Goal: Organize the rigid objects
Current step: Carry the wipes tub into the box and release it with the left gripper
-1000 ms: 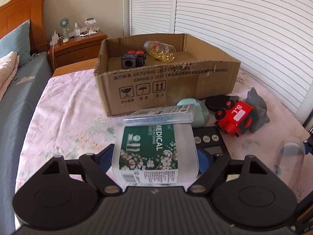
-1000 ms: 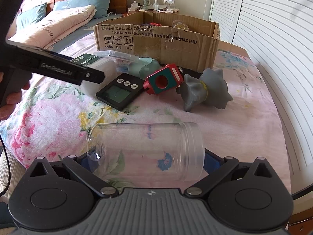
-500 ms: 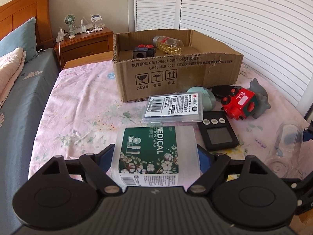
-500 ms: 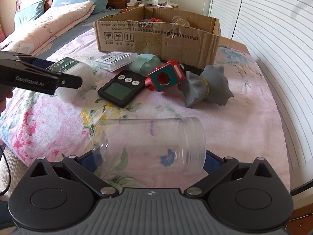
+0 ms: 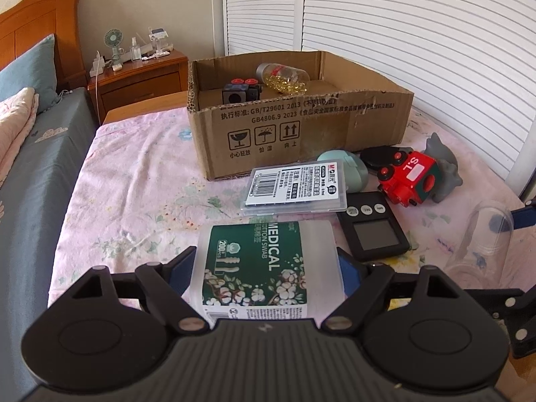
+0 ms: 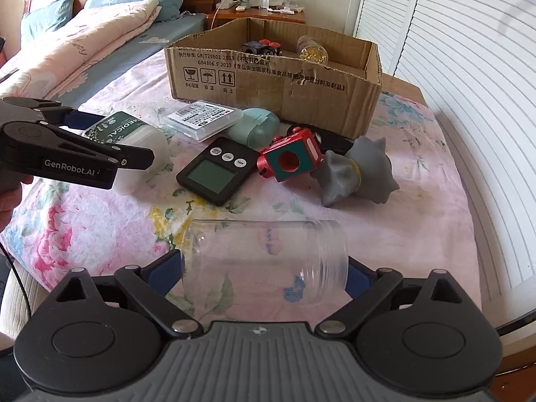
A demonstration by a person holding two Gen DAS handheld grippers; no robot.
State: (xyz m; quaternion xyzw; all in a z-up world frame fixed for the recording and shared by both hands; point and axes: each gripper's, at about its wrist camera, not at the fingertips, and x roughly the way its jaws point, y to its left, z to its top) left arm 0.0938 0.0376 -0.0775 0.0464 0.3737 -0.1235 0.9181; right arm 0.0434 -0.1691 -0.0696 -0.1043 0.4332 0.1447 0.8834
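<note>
jaws: both clamped. left gripper pinches the cotton swab tub across its sides; right gripper pinches the clear jar across its length, one pad on the base, one at the mouth.
cardboard box: open top, sits on the floral bed cover ahead of both grippers. Black cube and capsule bottle lie inside. Stiff walls, likely drop target.
cotton swab tub: lying sideways between the pads, just above the cover, near the flat plastic case. Probably light, smooth plastic, could slip; mid-body grip looks right.
clear jar: lidless, on its side, empty, low over the cover. Light, thin wall, may flex; the end-to-end hold avoids squeezing the wall.
loose items: timer, red cube, grey toy, teal case on the cover, in front of the box.
pose: left gripper level, pointing at the box; right one beside it, well short of the box.
</note>
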